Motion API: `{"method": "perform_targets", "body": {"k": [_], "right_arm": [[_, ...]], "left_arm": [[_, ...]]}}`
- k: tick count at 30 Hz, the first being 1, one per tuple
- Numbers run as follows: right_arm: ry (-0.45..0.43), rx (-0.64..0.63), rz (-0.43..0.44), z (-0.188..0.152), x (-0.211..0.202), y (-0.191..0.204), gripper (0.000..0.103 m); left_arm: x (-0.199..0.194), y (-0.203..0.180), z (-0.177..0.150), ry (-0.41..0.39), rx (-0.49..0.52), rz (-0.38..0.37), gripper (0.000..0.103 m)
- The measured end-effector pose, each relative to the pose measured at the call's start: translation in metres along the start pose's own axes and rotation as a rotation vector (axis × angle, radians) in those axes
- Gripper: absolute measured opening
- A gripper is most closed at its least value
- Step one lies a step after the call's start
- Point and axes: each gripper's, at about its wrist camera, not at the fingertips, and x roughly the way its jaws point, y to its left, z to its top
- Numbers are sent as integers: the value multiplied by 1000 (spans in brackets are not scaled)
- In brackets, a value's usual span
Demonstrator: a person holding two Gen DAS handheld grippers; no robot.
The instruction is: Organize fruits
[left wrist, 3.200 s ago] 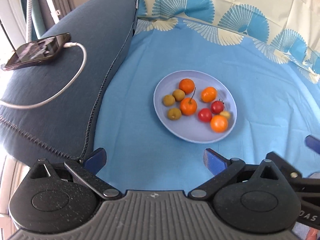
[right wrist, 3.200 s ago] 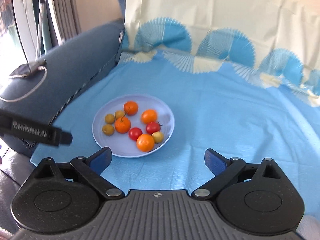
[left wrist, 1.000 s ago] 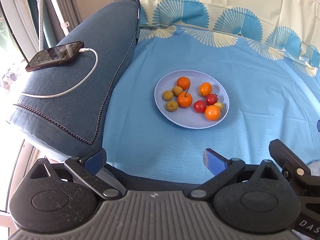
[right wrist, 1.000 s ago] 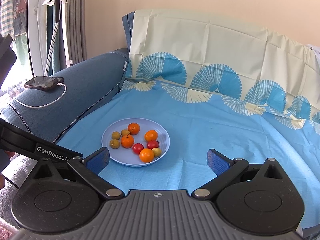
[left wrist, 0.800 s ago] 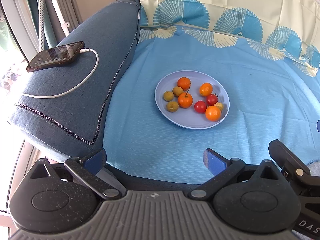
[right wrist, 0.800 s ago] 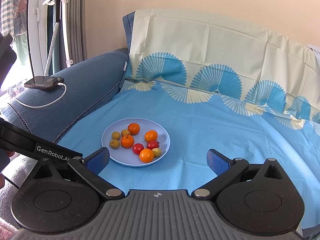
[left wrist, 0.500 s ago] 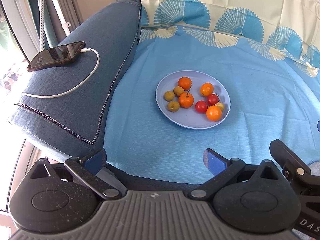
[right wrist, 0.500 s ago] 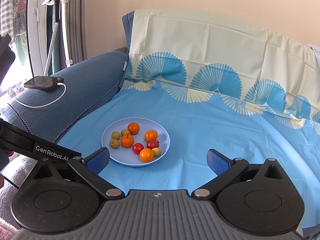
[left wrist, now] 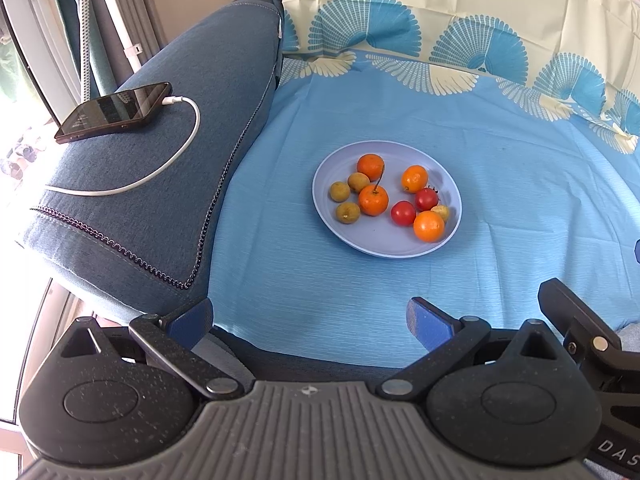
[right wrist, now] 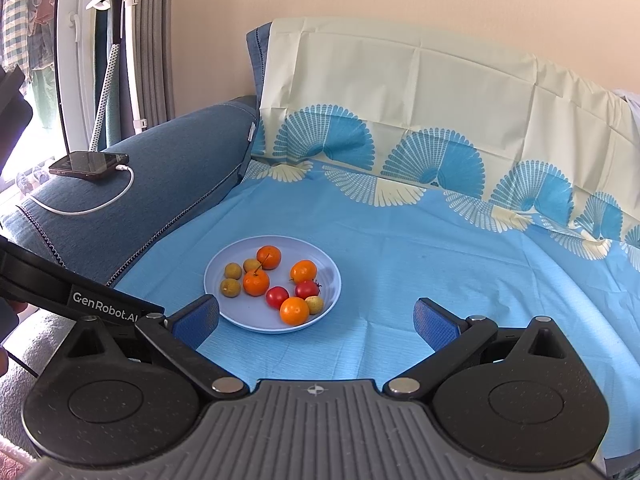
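blue cloth point(left wrist: 360, 128) covers the sofa seat, and a pale plate point(left wrist: 380, 246) sits near its middle with all the fruit on it. both tools hang back at the seat's front edge, well apart from the plate: the left gripper point(left wrist: 310, 316) and the right gripper point(right wrist: 316, 318) each have their jaws spread wide, holding nothing.

judging by the task, the fruit looks sorted already, or nearly so. to pick well, i'd say come down from above on one fruit at a time, straddle it cleanly and close gently, since these are round and will roll.

on the plate: four oranges point(left wrist: 374, 200), two red tomatoes point(left wrist: 403, 213) side by side, three small brownish fruits point(left wrist: 340, 191) clustered at the left, and one yellowish fruit point(left wrist: 441, 212) touching the nearest orange. a phone point(left wrist: 114, 112) charges on the armrest point(left wrist: 180, 80).
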Motion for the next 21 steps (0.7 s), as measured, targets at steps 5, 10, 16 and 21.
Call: {"method": "perform_targets", "body": {"k": [5,10,16,21], "right_arm": [[0,-2,1,1,-1,0,102],[0,-2,1,1,-1,0,102],[0,-2,2,1,-1,0,102],[0,-1,1,1,-1,0,102]], "left_arm": [[0,0,0,2,0,0,103],[-1,1,-1,0,-2,1,103],[-1,0,-1,1,-3,2,103],[0,0,-1,3,-2,2,103]]}}
